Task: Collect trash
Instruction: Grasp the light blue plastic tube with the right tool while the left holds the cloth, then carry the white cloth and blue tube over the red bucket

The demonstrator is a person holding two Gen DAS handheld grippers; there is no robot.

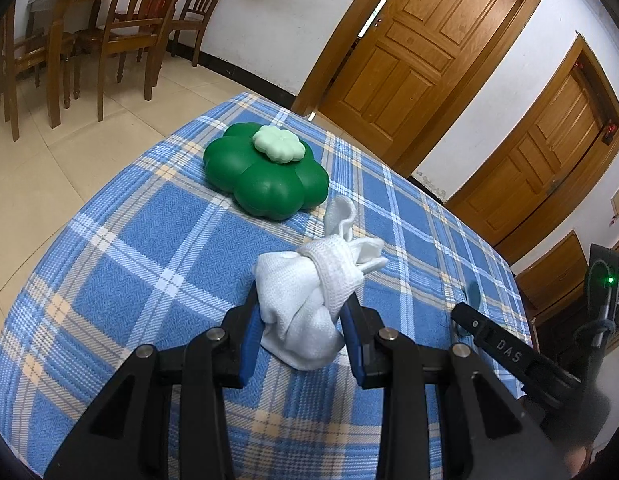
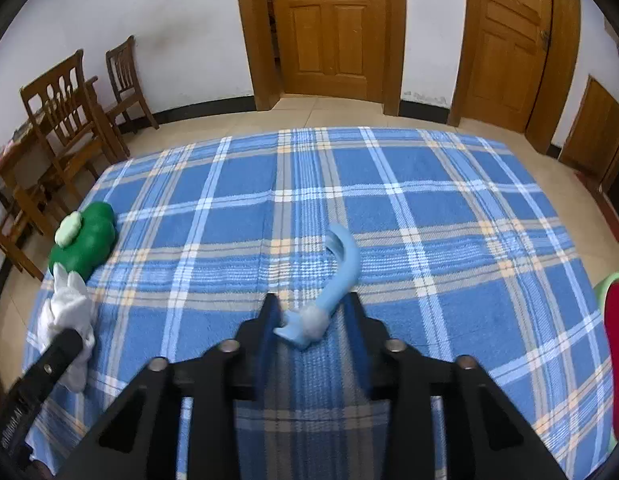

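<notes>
The left gripper pinches a crumpled white cloth between its blue pads, one pad pressed against each side of the bundle; the cloth bulges up and forward past the fingertips, its loose ends trailing toward the far side of the blue plaid tablecloth; just beyond it sits a green flower-shaped container with a pale green lid, close to the cloth.

In the right wrist view the right gripper reaches down over a light blue plastic toy hammer; the hammer's head lies between the two fingers, near the left one, and its curved handle runs up and away past the fingertips over the cloth-covered table; the fingers stand narrowed around the head, but whether the pads actually press on it cannot be told, the picture being blurred there.

Wooden chairs and doors line the far wall.
</notes>
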